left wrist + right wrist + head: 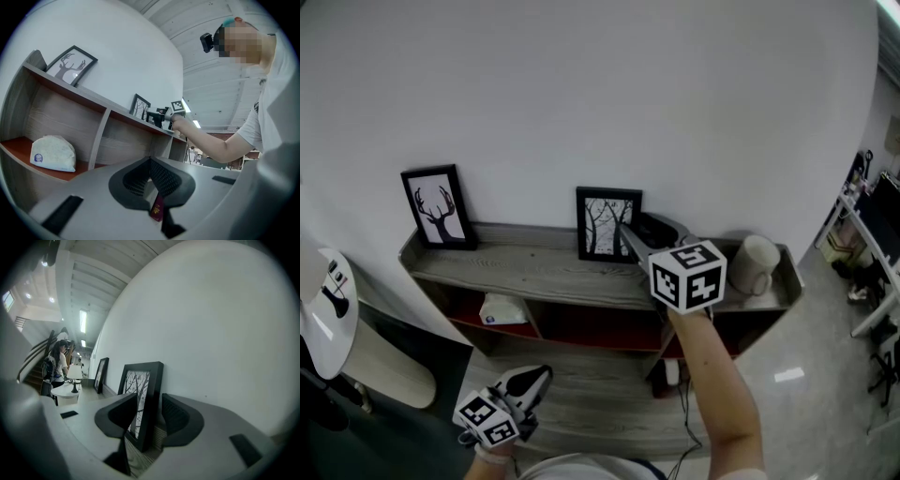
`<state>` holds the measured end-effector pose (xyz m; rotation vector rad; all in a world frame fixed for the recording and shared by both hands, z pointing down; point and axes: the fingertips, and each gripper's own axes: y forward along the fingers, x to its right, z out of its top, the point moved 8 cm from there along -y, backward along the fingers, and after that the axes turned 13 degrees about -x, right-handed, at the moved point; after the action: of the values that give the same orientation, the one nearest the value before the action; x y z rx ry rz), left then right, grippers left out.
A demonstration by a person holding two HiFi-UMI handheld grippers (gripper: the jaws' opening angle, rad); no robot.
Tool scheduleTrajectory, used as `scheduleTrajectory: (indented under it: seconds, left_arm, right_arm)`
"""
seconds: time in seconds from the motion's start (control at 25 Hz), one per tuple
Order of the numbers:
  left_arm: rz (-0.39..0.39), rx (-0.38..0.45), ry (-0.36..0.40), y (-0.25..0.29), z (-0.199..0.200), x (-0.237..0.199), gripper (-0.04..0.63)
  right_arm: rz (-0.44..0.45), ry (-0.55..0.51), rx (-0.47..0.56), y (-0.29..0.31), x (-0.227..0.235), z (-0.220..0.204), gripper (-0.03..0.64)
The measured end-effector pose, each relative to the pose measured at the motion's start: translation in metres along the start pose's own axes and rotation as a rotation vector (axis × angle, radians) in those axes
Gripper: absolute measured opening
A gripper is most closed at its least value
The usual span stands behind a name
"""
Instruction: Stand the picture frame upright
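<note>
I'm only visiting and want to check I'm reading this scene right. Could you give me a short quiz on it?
1. How many picture frames stand on the top shelf?
2. True or false: the mug sits at the shelf's left end.
3. What is between the jaws of the right hand-held gripper? A) the deer frame B) the tree frame C) the mug

Key
1. Two: the deer frame and the tree frame.
2. False: it sits at the right end.
3. B. The frame stands upright between open jaws.
</note>
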<state>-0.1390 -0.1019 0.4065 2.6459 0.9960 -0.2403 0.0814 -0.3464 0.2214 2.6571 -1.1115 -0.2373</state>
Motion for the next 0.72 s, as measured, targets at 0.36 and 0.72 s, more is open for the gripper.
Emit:
scheduleTrajectory:
  seconds: [0.36, 0.72]
  left_arm:
    - [-0.005, 0.000, 0.003, 0.001, 0.001, -0.002, 0.015]
    - [-0.046, -0.004, 0.018, 0.005, 0.007, 0.002, 0.015]
  right_arm:
    - [-0.040, 0.024, 0.025, -0.009, 0.003, -0.001, 0.170]
    - [-0.084, -0.017, 0.082, -0.046, -0.021, -0.017, 0.157]
